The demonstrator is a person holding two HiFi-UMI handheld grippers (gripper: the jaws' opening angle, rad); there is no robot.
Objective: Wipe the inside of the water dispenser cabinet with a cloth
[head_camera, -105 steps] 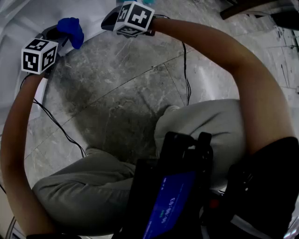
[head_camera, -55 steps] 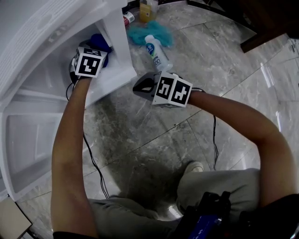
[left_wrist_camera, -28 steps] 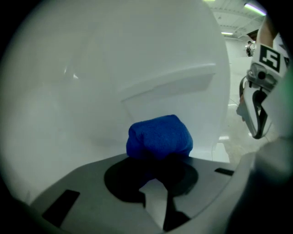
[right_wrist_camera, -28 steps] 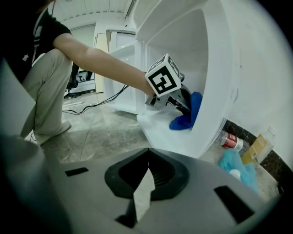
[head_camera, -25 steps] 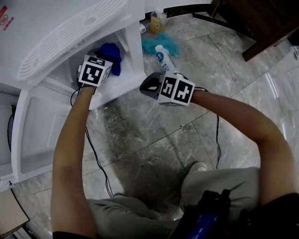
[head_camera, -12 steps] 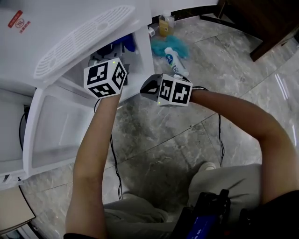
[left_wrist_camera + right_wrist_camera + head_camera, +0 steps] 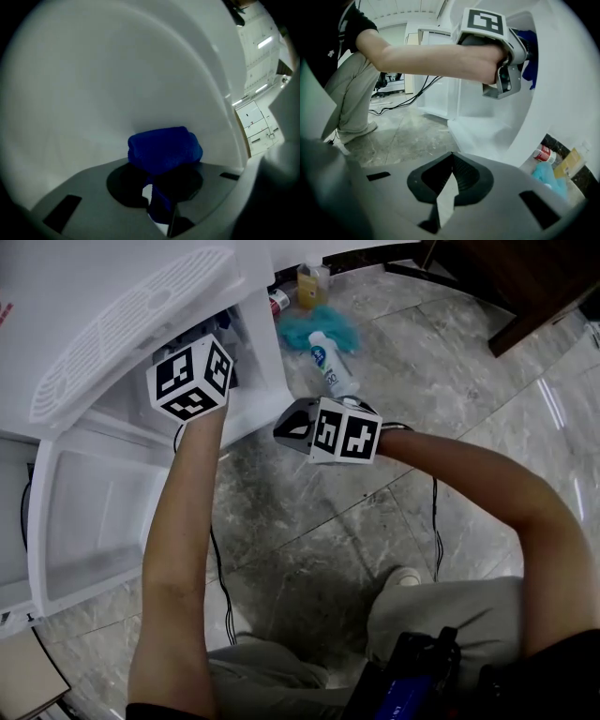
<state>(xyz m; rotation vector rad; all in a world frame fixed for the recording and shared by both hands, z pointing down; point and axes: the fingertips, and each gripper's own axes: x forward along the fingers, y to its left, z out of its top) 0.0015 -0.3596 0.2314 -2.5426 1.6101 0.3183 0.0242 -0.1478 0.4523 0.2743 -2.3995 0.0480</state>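
On the grey marble floor (image 7: 450,418) I see a white bottle (image 7: 332,367) lying partly on a teal fluffy rag (image 7: 302,329), near a yellow bottle (image 7: 312,285) and a red-labelled can (image 7: 278,302).

Hand-held grippers (image 7: 159,208) (image 7: 444,199): two
Blue cloth (image 7: 164,147): one
Cabinet (image 7: 258,367): one
Bottles (image 7: 330,360) (image 7: 312,285) (image 7: 278,302) on the floor (image 7: 375,521): three
Teal rag (image 7: 298,331): one
Arms (image 7: 178,549) (image 7: 487,484): two

Indoor room, grey marble floor (image 7: 309,521), white water dispenser cabinet (image 7: 258,352), plastic bottles (image 7: 330,360) beside it
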